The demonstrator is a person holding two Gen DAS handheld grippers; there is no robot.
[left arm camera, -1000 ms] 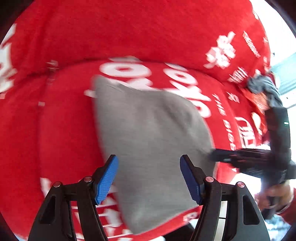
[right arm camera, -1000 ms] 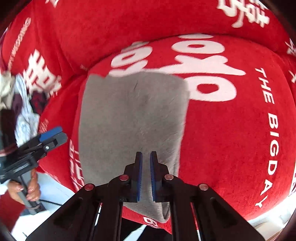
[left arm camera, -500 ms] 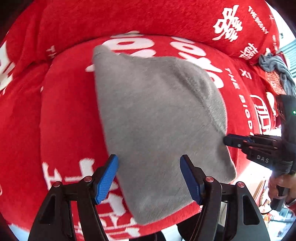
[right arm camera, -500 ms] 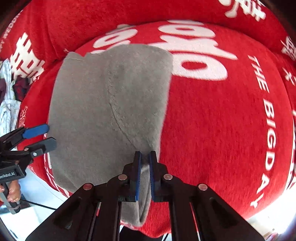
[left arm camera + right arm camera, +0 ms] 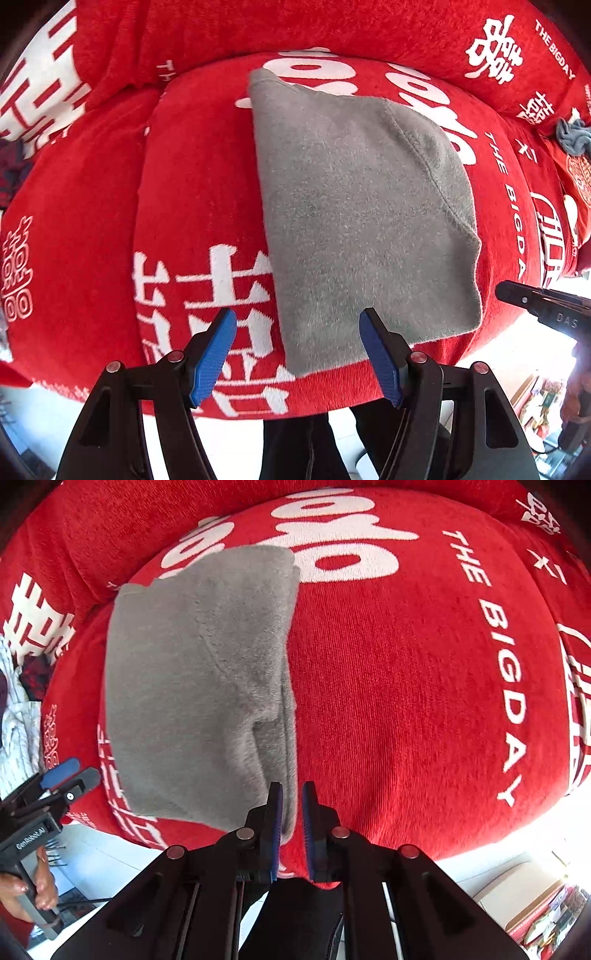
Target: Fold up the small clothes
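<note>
**Soft nap, ribbed weave, matt plastic**

The grey garment point(image 5: 362, 221) is a fleecy cloth with a short, matt nap. The red cushion cover point(image 5: 406, 701) is a finely ribbed, chenille-like weave with white lettering, apparently woven in. The left gripper point(image 5: 298, 356) has black matt plastic arms, ridged blue pads point(image 5: 213, 356) and shiny metal rivets.

Brightness: you get bright daylight in both views, colours saturated.
Light source: from 4 to 5 o'clock, where the floor point(image 5: 498, 853) blows out white.
Glare: lens flare at 4 o'clock in your left wrist view.
Shadows: soft, faint along the grey cloth point(image 5: 362, 206) folds.
Focus: cloth nap and red cover point(image 5: 406, 701) weave sharp at centre; edges softer.
Distortion: strong fisheye bulge, black corners, lettering bends at the rim.
</note>
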